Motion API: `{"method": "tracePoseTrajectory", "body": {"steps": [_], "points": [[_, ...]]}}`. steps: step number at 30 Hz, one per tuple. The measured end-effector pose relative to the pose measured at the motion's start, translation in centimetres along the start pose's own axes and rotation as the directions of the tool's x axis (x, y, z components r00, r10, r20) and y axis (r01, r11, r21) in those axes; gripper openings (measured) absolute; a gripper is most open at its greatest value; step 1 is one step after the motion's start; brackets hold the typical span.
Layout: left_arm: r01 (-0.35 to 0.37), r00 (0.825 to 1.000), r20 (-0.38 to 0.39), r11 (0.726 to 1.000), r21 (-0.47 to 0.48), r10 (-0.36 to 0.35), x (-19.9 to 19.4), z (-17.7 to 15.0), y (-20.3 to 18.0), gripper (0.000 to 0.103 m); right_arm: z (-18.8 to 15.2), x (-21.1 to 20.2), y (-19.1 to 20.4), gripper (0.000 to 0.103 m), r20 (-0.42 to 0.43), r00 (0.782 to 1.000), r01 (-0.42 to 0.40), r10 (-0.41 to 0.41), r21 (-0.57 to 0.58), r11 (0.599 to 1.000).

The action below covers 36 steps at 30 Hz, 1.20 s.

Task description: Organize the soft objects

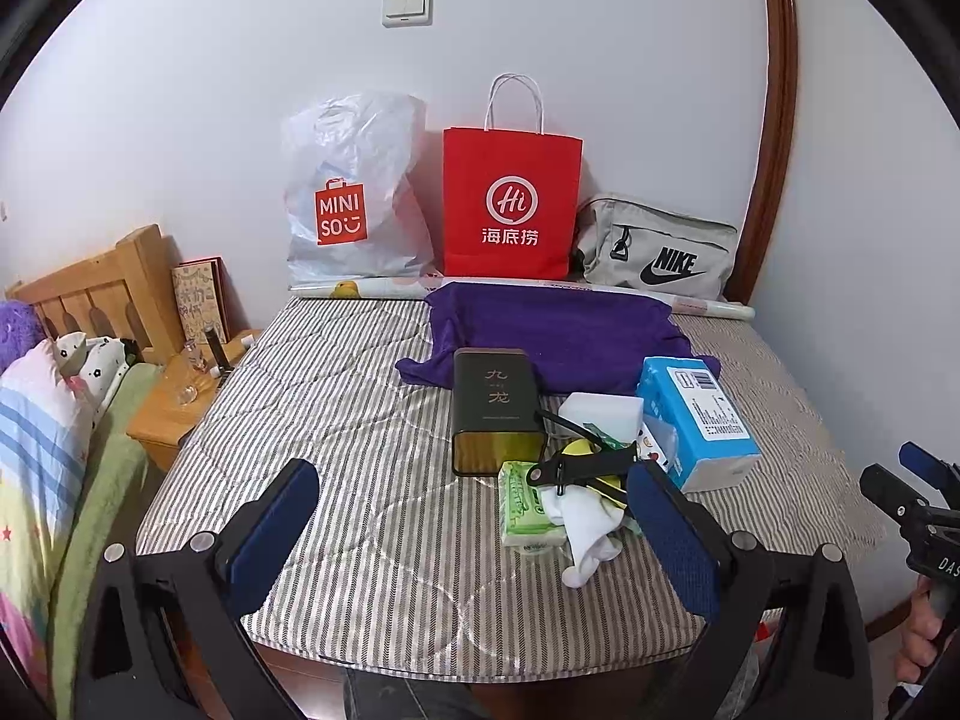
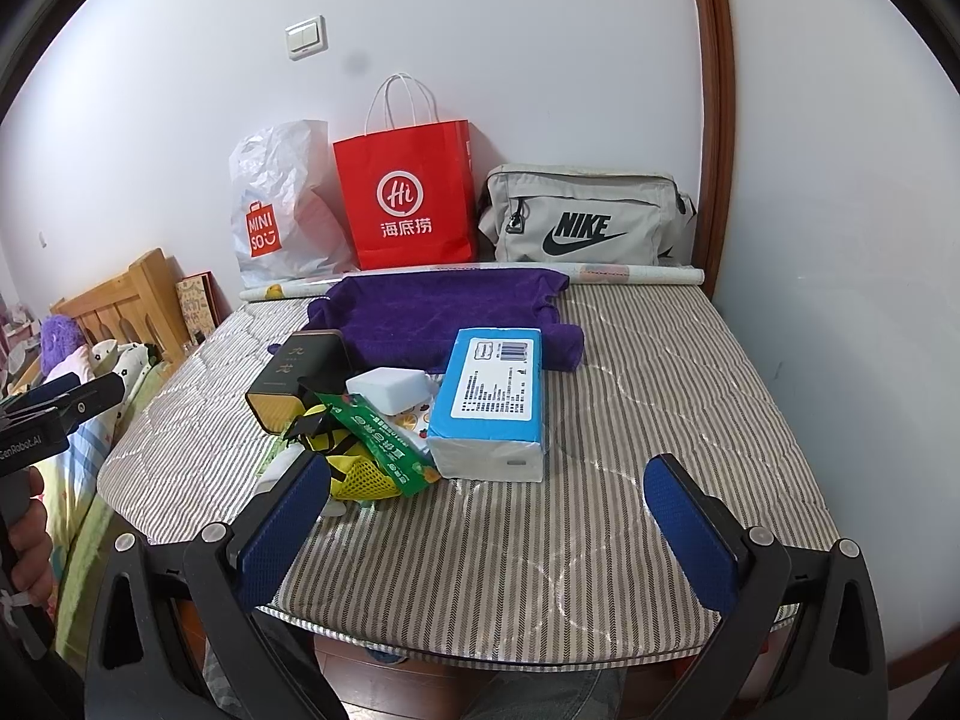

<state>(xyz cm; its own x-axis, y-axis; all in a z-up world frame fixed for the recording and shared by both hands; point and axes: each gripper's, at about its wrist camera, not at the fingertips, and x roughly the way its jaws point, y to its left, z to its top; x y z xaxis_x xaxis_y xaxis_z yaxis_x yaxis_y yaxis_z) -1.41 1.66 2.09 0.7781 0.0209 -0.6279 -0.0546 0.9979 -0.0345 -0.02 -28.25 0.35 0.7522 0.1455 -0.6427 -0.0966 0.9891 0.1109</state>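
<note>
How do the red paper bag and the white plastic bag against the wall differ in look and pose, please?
The red paper bag stands stiff and square with crisp edges; the white plastic bag beside it is crumpled and slumped. The red paper bag has thin white looped handles standing upright; the white plastic bag shows no such loops. The red one carries a white logo, the white one a red logo. Both rest against the wall at the far edge of the striped mattress.

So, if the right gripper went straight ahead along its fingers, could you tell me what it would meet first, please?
The right gripper is open over bare striped mattress. Straight on, the blue and white tissue pack looks likely to be met first, though depth is unclear and the gripper could pass just to the right of it.
</note>
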Motion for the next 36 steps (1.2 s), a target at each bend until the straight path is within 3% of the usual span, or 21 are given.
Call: {"method": "tracePoseTrajectory", "body": {"steps": [22,36], "points": [[0.004,1.0,-0.008,1.0,0.011,-0.004,0.8,-0.1,-0.2,0.103,-0.2,0.4,0.2,0.103,-0.005,1.0,-0.019,0.019,-0.002,1.0],[0.032,0.996,-0.087,0.999,-0.009,-0.032,5.9,-1.3,0.3,0.103,-0.9,5.3,1.5,0.101,-0.068,0.993,-0.101,0.097,-0.069,0.992]]}}
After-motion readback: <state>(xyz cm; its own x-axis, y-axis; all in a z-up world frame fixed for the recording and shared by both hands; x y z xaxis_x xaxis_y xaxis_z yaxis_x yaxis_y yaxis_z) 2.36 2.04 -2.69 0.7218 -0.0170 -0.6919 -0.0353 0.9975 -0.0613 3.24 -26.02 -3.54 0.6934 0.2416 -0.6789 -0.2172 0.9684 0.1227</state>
